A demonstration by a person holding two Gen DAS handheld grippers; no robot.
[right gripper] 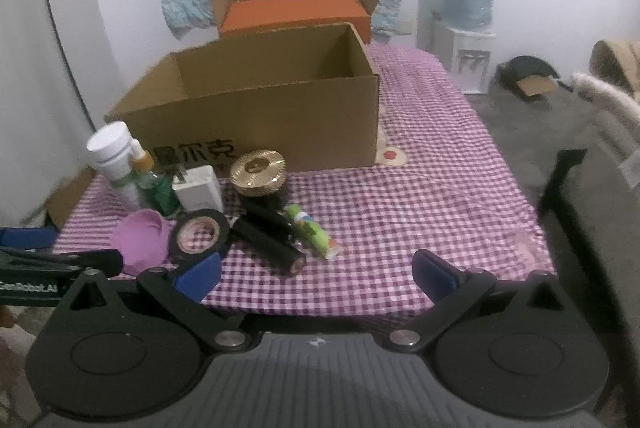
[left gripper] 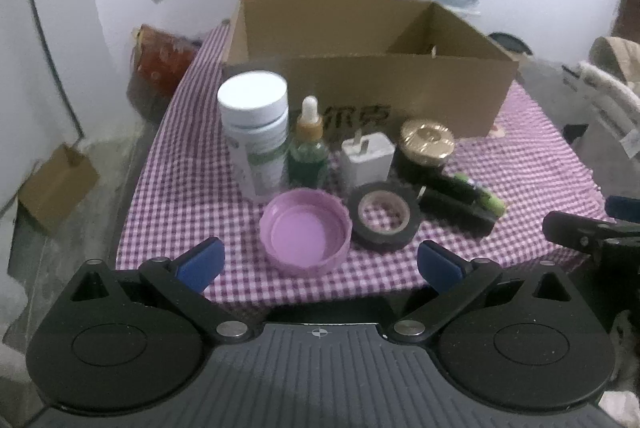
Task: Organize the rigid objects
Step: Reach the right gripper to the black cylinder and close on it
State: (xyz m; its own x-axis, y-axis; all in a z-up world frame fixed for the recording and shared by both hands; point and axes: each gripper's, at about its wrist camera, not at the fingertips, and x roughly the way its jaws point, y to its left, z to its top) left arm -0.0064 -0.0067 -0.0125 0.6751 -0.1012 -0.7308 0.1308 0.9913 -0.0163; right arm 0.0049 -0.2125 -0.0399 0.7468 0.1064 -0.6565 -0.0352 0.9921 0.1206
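Nothing was yet picked: both the left gripper (left gripper: 320, 262) and right gripper (right gripper: 316, 274) hung spread and empty. The small items, purple cap (left gripper: 306, 230) nearest, clustered on the desk (right gripper: 440, 187) before the empty cardboard box (right gripper: 256, 107); next came closing on one.

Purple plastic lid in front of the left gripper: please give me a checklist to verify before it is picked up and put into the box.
1. Left gripper open wide: ok.
2. Purple plastic lid lies between the finger lines, not yet held: ok.
3. Black tape roll touches the lid's side and may get caught: not ok.
4. Open brown cardboard box has free room: ok as far as seen.
5. Right gripper open, empty, away from the lid: ok.
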